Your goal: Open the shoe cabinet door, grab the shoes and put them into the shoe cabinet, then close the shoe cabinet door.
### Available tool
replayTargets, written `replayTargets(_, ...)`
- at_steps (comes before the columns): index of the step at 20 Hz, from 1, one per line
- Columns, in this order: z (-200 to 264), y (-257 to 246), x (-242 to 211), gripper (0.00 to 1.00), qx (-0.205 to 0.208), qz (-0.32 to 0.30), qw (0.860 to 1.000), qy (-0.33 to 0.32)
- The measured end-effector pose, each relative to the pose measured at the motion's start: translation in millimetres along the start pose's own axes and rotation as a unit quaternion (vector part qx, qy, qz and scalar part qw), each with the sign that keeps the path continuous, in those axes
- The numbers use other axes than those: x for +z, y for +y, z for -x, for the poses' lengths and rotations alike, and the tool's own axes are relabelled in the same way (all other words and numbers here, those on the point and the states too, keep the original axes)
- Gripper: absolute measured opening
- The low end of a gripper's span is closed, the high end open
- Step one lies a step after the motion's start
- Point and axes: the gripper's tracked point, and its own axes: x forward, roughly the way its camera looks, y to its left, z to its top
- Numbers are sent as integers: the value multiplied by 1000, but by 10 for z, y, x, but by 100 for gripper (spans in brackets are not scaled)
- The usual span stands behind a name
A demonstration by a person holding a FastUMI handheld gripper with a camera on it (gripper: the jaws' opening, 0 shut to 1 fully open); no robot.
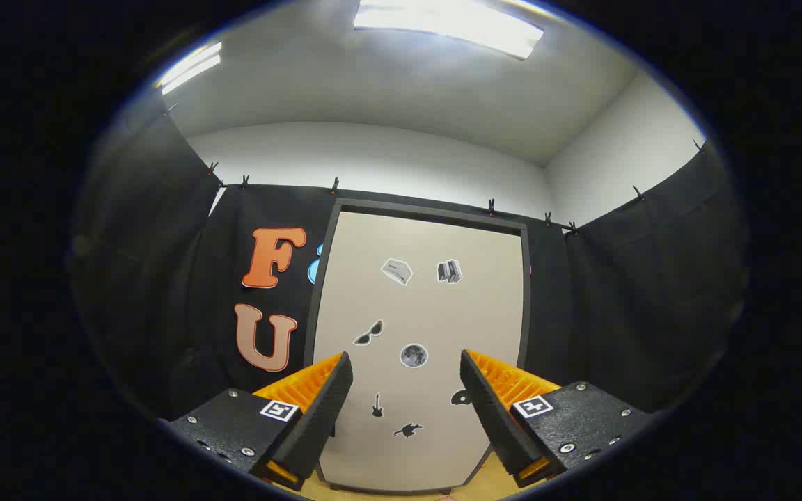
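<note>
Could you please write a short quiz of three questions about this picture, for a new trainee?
1. True or false: the gripper holds a shoe.
2. The cabinet door is: A open, B closed, C removed.
3. Which round sticker lies just ahead of the fingers, between them?

Key:
1. False. The fingers stand open with nothing between them.
2. B. The door sits flat in its dark frame.
3. The moon sticker, below the sunglasses sticker.
</note>
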Motion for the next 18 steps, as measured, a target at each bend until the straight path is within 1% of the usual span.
replayTargets(5, -3, -72, -69, 96, -8, -11, 1000, 12)
replayTargets(8, -5, -89, -55, 96, -7, -16, 1000, 14)
replayTargets(11, 16, -34, 5, 96, -1, -16, 1000, 5)
replayTargets(15, 22, 33, 31, 96, 4, 0, 1000, -4)
replayTargets(18, 2, 96, 37, 97, 13, -9, 1000, -6)
